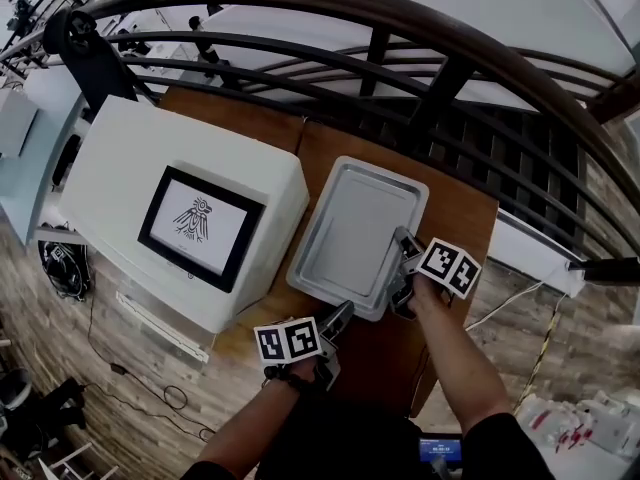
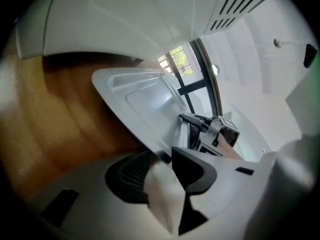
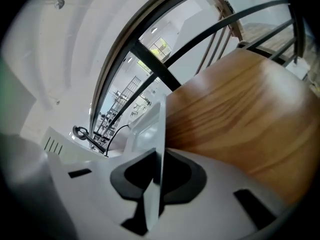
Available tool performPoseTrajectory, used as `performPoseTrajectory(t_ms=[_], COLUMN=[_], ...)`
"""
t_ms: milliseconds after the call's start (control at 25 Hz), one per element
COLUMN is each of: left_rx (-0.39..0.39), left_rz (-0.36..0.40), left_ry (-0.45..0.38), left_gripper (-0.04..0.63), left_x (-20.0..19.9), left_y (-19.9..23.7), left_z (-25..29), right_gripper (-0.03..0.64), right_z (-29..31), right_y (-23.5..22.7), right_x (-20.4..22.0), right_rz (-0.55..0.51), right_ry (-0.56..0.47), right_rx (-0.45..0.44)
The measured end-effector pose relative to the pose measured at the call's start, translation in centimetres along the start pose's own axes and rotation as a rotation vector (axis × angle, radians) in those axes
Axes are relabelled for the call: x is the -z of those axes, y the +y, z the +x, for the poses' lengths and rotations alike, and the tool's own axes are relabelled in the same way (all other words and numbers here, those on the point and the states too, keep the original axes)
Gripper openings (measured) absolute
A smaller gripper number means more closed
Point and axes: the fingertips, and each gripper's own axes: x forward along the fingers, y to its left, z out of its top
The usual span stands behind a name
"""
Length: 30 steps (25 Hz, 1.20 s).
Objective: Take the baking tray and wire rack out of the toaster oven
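**Head view:** The white toaster oven sits at the left of a wooden table. Its inside can't be seen from this angle. The baking tray lies just right of the oven with its hollow side up. Whether it rests on the wood or hangs just above it can't be told. The left gripper is at the tray corner nearest the person and the right gripper is at the tray edge away from the oven. Marker cubes and forearms cover most of both grippers, so the jaws are hard to read here. A dark curved railing runs behind the oven and tray.

**Left gripper view:** The oven's white shell fills the top, cut off by the frame. Below it the tray slants down to the left gripper. Its 2 dark pads are clamped on the tray corner, w/ a pale strip of metal between them. The tray's underside is hidden. The right gripper shows small at the tray's far edge, partly blocked.

**Right gripper view:** The tray is seen nearly edge-on, so its floor barely shows. The right gripper has both pads pinched on the thin rim. A slotted wall of the oven peeks out beyond the tray, mostly cut off. Bare wood fills the side away from the oven.
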Motion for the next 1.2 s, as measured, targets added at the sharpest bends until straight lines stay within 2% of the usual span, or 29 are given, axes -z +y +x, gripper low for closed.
performPoseTrajectory(t_ms=[120,200,400,520,600,760,1000,1200], left_rx=[-0.061,-0.078,-0.071,-0.056,-0.055,-0.081,-0.043,-0.008], left_rz=[0.034,0.020,-0.012,0.000,0.024,0.123,0.283,0.463], left_ry=[-0.028,-0.044,-0.029,-0.022,-0.024,-0.031,-0.005,-0.039], left_gripper=[0.139,0.138,0.138,0.138,0.133,0.130,0.130,0.121], left_x=[-0.3,-0.1,1.3,1.4,1.4,1.0,0.2,-1.7], left_y=[1.0,1.8,2.4,2.0,1.8,1.6,-1.6,-5.1], left_z=[-1.5,-2.4,-3.3,-3.7,-4.1,-4.9,-4.2,-3.6], right_gripper=[0.030,0.135,0.231,0.238,0.244,0.228,0.196,0.174], right_z=[0.2,0.3,0.0,-0.3,-0.9,-2.9,-6.3,-10.9], right_y=[0.1,0.5,0.7,0.8,1.1,2.7,3.8,4.1], right_x=[-0.3,-0.2,0.4,0.1,-0.6,-1.3,-1.7,-2.3], right_rz=[-0.010,-0.062,-0.238,-0.388,-0.483,-0.575,-0.561,-0.555], right_ry=[-0.012,-0.007,0.008,0.011,-0.023,-0.094,-0.146,-0.213], right_rx=[0.017,0.020,0.116,0.207,0.246,0.215,0.199,0.163])
